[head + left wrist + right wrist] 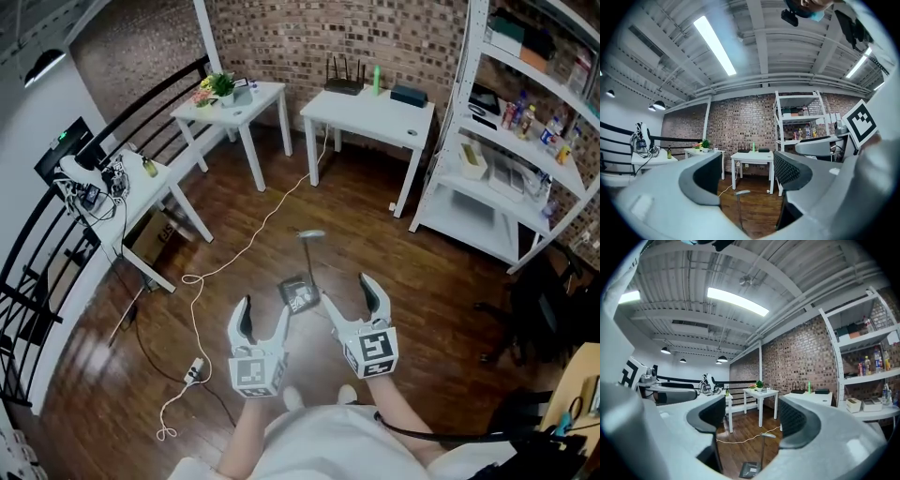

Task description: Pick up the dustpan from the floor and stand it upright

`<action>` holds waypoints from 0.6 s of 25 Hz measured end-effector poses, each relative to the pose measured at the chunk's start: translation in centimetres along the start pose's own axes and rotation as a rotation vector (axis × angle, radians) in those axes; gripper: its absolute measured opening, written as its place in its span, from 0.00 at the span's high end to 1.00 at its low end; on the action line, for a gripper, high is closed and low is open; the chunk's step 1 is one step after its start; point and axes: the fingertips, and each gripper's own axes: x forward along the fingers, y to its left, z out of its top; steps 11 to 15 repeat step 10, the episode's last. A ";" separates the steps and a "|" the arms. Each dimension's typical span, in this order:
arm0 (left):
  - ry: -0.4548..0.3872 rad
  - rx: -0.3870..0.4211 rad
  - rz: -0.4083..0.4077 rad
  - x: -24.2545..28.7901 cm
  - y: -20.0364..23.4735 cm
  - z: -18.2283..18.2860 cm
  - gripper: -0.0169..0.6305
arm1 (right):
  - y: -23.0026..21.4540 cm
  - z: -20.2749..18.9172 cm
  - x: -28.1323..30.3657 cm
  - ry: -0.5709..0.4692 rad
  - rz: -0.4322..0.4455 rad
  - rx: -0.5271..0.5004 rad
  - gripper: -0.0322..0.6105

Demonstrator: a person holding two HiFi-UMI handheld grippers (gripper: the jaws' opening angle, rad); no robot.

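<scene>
Here the dustpan (298,294) stands upright on the floor (394,272), handle up. Just nearer the person than the dustpan, the left gripper (263,314) and right gripper (349,295) hover side by side, each with jaws spread and empty. A cable (248,242) lies left of the dustpan.

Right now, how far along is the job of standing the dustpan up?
It looks essentially done. The dustpan stands on the wood floor with its handle pointing up. Nothing is in hand: the left tool and the right tool are both open and empty, held clear of it. Nothing visible is left to do, other than checking that it stays upright.
</scene>
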 end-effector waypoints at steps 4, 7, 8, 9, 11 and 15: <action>-0.006 -0.006 0.010 -0.9 1.5 0.2 0.43 | 2.2 -0.1 0.4 0.014 0.013 -0.019 0.44; -0.008 -0.010 0.012 -1.2 2.7 0.0 0.44 | 3.2 -0.5 0.8 0.028 0.014 -0.019 0.44; -0.006 -0.011 0.014 -1.3 3.1 -0.1 0.44 | 3.6 -0.5 0.9 0.032 0.014 -0.019 0.44; -0.004 -0.012 0.016 -1.4 3.6 -0.2 0.44 | 3.9 -0.6 1.0 0.036 0.013 -0.021 0.44; -0.001 -0.013 0.018 -1.5 4.1 -0.3 0.44 | 4.3 -0.6 1.2 0.040 0.013 -0.022 0.44; -0.001 -0.013 0.018 -1.5 4.1 -0.3 0.44 | 4.3 -0.6 1.2 0.040 0.013 -0.022 0.44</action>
